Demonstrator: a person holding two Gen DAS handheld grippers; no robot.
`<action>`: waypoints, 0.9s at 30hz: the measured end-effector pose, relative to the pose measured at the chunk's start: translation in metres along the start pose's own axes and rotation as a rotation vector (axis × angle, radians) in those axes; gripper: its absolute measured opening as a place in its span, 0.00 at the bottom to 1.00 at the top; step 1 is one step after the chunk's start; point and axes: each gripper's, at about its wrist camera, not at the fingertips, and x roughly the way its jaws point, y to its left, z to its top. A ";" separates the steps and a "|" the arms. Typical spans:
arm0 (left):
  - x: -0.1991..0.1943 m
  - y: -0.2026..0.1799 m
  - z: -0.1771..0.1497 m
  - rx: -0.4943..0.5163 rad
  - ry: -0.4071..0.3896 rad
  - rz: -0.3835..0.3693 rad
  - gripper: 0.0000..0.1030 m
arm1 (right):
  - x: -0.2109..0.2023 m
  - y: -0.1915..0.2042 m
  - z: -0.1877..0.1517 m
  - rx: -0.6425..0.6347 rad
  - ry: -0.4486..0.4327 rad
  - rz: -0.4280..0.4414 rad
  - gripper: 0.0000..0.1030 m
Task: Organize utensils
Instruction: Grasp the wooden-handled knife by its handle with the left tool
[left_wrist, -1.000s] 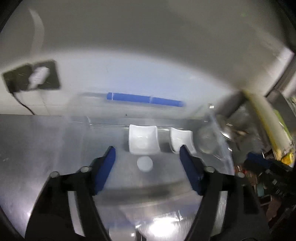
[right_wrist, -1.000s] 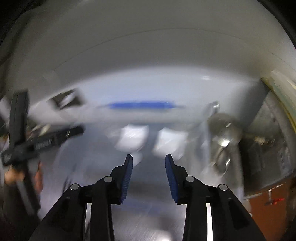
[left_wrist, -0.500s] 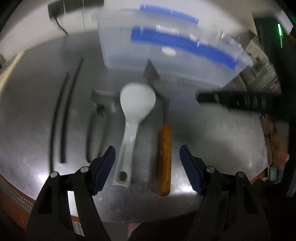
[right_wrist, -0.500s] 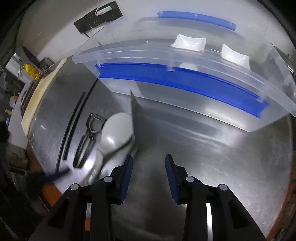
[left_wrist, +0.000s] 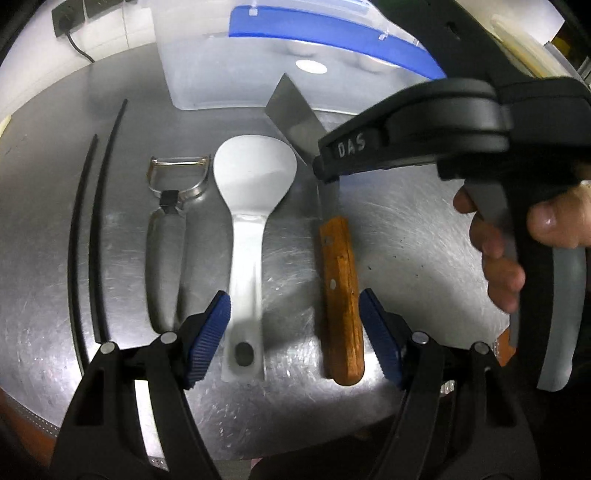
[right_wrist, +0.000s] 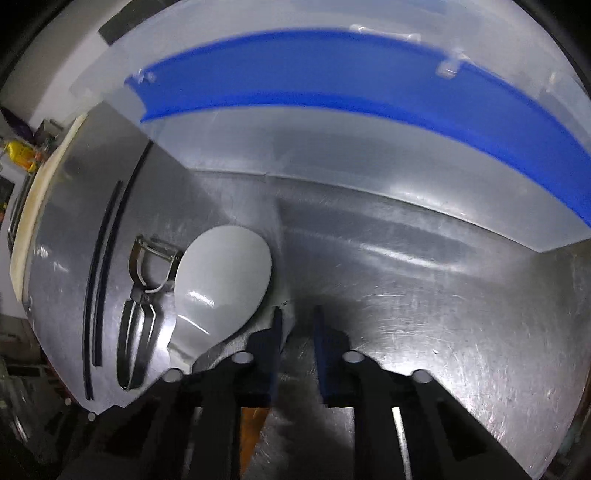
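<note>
On the steel table lie a wooden-handled knife (left_wrist: 341, 295), a white rice paddle (left_wrist: 255, 177), a peeler (left_wrist: 166, 240) and two black chopsticks (left_wrist: 98, 221). My left gripper (left_wrist: 293, 325) hangs open just above the table, its fingers straddling the paddle's handle and the knife's handle without touching either. My right gripper (left_wrist: 325, 173) points down onto the knife's blade just beyond the wooden handle. In the right wrist view its jaws (right_wrist: 297, 332) are closing, a narrow gap still shows between the pads, and the blade (right_wrist: 282, 258) runs in beside the left pad. The paddle (right_wrist: 221, 280) lies just to their left.
A clear plastic bin (left_wrist: 221, 74) with a blue handle stands behind the utensils, close to the knife's tip. A person's hand (left_wrist: 502, 266) holds the right gripper's grip at the right. The table's front edge runs just below the left gripper. The peeler (right_wrist: 144, 306) and chopsticks (right_wrist: 98, 280) lie left.
Both grippers came down from over the bin to the utensils on the table. The right gripper dropped onto the knife's blade and its jaws narrowed. The left gripper stayed open.
</note>
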 end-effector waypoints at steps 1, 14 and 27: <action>0.001 0.000 0.002 -0.008 0.001 0.000 0.66 | 0.002 0.000 -0.001 -0.009 0.003 -0.002 0.09; 0.026 -0.036 0.016 -0.017 0.035 -0.051 0.66 | -0.006 -0.045 -0.008 0.123 0.039 0.152 0.03; 0.041 -0.045 0.026 -0.092 0.083 -0.245 0.64 | -0.072 -0.092 -0.033 0.172 -0.055 0.319 0.03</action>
